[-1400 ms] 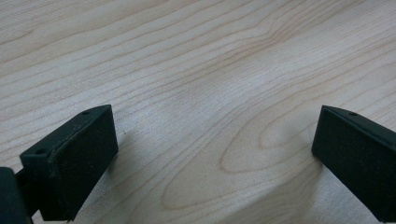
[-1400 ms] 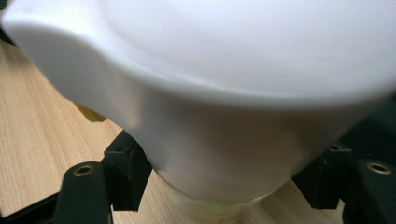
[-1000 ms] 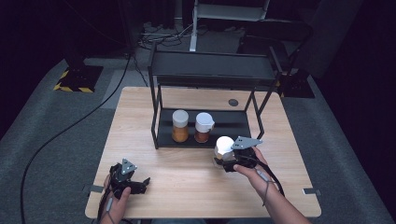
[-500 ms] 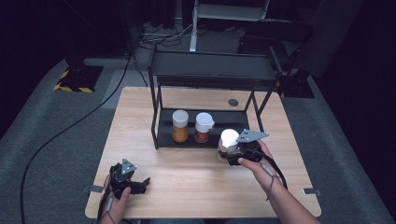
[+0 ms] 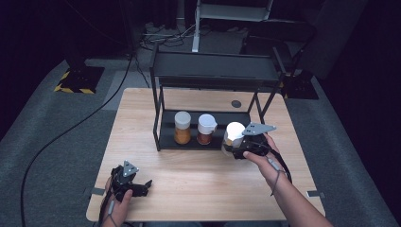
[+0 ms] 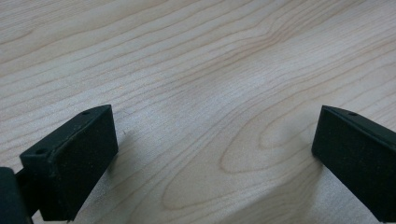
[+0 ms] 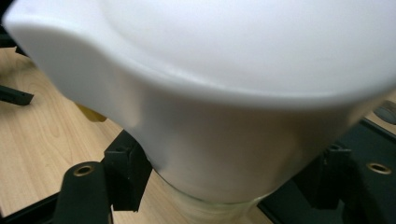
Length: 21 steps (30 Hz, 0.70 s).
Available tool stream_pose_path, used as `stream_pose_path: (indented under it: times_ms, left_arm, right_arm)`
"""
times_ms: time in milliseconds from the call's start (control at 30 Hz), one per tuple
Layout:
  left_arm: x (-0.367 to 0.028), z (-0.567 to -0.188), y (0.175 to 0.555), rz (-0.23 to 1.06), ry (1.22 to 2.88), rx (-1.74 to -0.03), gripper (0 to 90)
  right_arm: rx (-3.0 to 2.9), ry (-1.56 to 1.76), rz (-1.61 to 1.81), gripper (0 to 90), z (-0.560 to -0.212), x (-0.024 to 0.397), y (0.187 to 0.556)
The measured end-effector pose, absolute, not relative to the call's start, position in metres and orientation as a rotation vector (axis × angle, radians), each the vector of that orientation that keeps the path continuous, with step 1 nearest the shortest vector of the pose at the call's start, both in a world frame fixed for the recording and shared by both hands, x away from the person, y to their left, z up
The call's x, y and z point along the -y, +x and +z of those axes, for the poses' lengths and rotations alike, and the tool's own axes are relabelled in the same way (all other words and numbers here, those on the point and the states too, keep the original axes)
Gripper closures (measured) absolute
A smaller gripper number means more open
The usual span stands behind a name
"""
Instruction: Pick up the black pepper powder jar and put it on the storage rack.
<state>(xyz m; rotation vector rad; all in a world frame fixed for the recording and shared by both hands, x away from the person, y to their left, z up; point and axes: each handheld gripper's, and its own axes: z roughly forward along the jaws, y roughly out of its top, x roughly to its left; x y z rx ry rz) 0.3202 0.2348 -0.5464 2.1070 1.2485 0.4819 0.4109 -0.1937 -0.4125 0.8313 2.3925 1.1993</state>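
The right gripper (image 5: 232,147) pinches a white-capped jar (image 5: 233,135) by the glass just under its cap, one finger (image 7: 122,175) pressed on each side. It holds the jar above the surface (image 5: 213,189), just in front of the right end of the rack's lower shelf (image 5: 236,118), toward the surface's right edge. In the right gripper view the white cap (image 7: 224,74) looms large, with the glass neck showing below it.

On the lower shelf stand two more jars side by side, an orange-filled one (image 5: 182,127) on the left and a darker one (image 5: 206,129) next to it; the held jar is just right of them.

The left gripper (image 5: 145,185) rests near the front left corner of the surface, its fingers (image 6: 70,158) spread wide with nothing but bare wood between them.
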Motion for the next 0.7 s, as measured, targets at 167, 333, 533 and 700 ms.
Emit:
stream_pose_path:
  times_ms: [167, 333, 533, 700]
  left_arm:
    - [-0.235, -0.546, 0.320, 0.482, 2.107, -1.249, 0.0]
    - [-0.235, -0.546, 0.320, 0.482, 2.106, -1.249, 0.0]
    - [-0.235, -0.546, 0.320, 0.482, 2.107, -1.248, 0.0]
    - [-0.235, -0.546, 0.320, 0.482, 2.106, -1.249, 0.0]
  right_arm:
    - [-2.378, 0.852, 1.198, 31.1, -0.410, 0.197, 0.420]
    - [-2.370, 0.865, 1.187, 31.1, -0.407, 0.199, 0.431]
    - [-2.352, 0.892, 1.197, 31.1, -0.408, 0.202, 0.443]
    - [-2.348, 0.906, 1.191, 31.1, -0.411, 0.203, 0.453]
